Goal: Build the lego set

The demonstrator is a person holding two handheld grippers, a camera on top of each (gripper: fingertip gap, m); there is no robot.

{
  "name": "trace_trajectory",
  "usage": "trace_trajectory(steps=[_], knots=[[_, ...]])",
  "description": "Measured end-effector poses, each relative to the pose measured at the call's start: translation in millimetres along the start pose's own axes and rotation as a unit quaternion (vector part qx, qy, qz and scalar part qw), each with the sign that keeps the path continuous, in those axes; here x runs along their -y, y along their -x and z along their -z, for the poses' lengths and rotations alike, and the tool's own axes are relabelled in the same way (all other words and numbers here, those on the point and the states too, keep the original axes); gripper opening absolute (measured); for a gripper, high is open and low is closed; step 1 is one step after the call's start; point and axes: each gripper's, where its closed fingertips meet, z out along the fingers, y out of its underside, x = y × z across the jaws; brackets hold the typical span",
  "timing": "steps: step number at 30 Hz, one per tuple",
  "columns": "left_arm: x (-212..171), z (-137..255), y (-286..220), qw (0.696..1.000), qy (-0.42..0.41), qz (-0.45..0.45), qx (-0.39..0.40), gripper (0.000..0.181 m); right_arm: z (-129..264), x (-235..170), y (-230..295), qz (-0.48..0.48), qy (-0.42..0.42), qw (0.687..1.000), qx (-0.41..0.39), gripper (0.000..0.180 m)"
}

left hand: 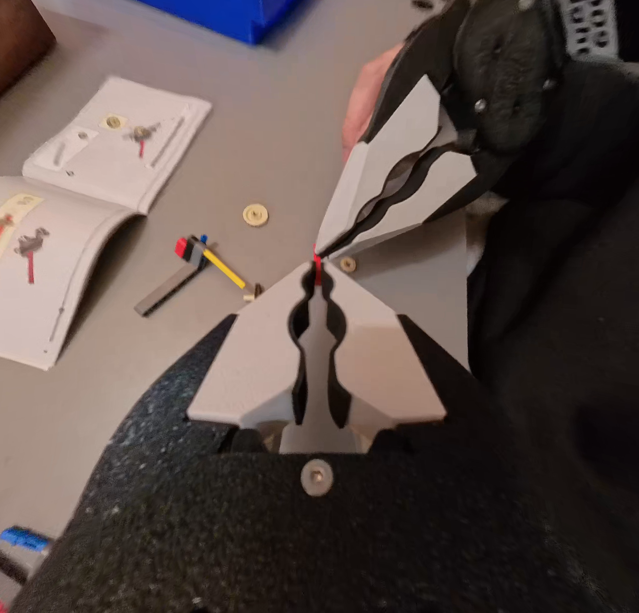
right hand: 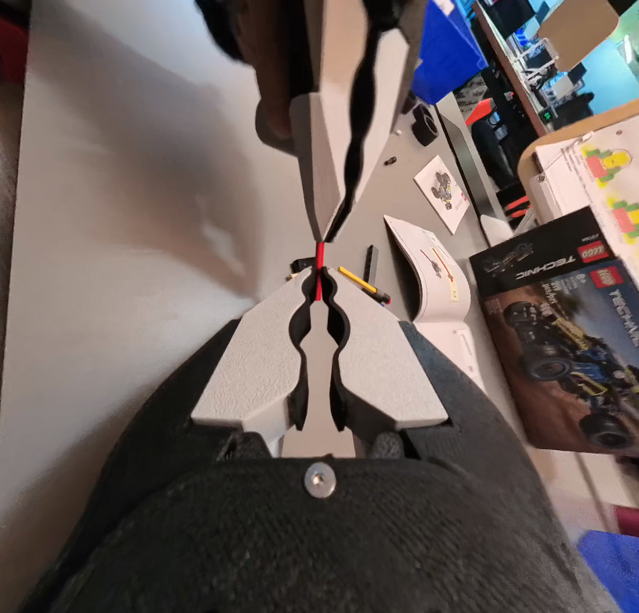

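A thin red axle (right hand: 320, 261) hangs in the air between my two grippers, above the grey table (left hand: 276, 129). My left gripper (left hand: 316, 272) is shut on one end of the red axle (left hand: 317, 267). My right gripper (right hand: 320, 272) is shut on the other end. In the left wrist view the right gripper (left hand: 321, 252) comes in from the upper right, tip to tip with mine. In the right wrist view the left gripper (right hand: 326, 238) comes down from above. A small assembly (left hand: 193, 250) of red, black and grey parts with a yellow axle (left hand: 224, 269) lies on the table to the left.
An open instruction booklet (left hand: 69, 233) lies at the left. A grey beam (left hand: 166, 292), a tan gear (left hand: 255, 214) and a small tan piece (left hand: 347, 263) lie near the assembly. A blue bin (left hand: 207, 1) stands behind. The set's box (right hand: 570, 337) and a black wheel (right hand: 425, 124) are at the right. My left and right fingertips are right by each other. My right gripper's tips are some 9 centimetres from the tan gear (left hand: 255, 214).
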Motion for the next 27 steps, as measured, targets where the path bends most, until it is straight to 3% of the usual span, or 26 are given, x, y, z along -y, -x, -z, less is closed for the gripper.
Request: trace_trajectory(steps=[3,5,8,12,15,22,27], knots=[[23,7,-2,0.995,-0.096,-0.010,-0.007,0.001,7,7,-11,-0.091,-0.059,0.994,0.000,0.000],[27,10,2,0.993,-0.119,-0.014,0.003,0.001,11,8,-16,-0.132,-0.082,0.988,-0.001,0.000],[23,12,10,0.992,-0.123,-0.023,0.028,0.022,17,8,-25,-0.192,-0.113,0.975,0.002,0.000],[32,10,1,0.986,-0.165,-0.037,0.009,0.013,24,20,-27,-0.253,-0.170,0.952,0.030,0.000],[33,4,-6,0.985,-0.165,-0.047,-0.008,0.003,25,25,-26,-0.266,-0.189,0.944,0.040,0.000],[27,-2,-5,0.988,-0.138,-0.066,-0.001,0.003,25,21,-22,-0.263,-0.184,0.945,0.056,0.000],[23,-1,-4,0.991,-0.111,-0.076,0.007,0.003,24,12,-10,-0.184,-0.130,0.972,0.067,0.004]])
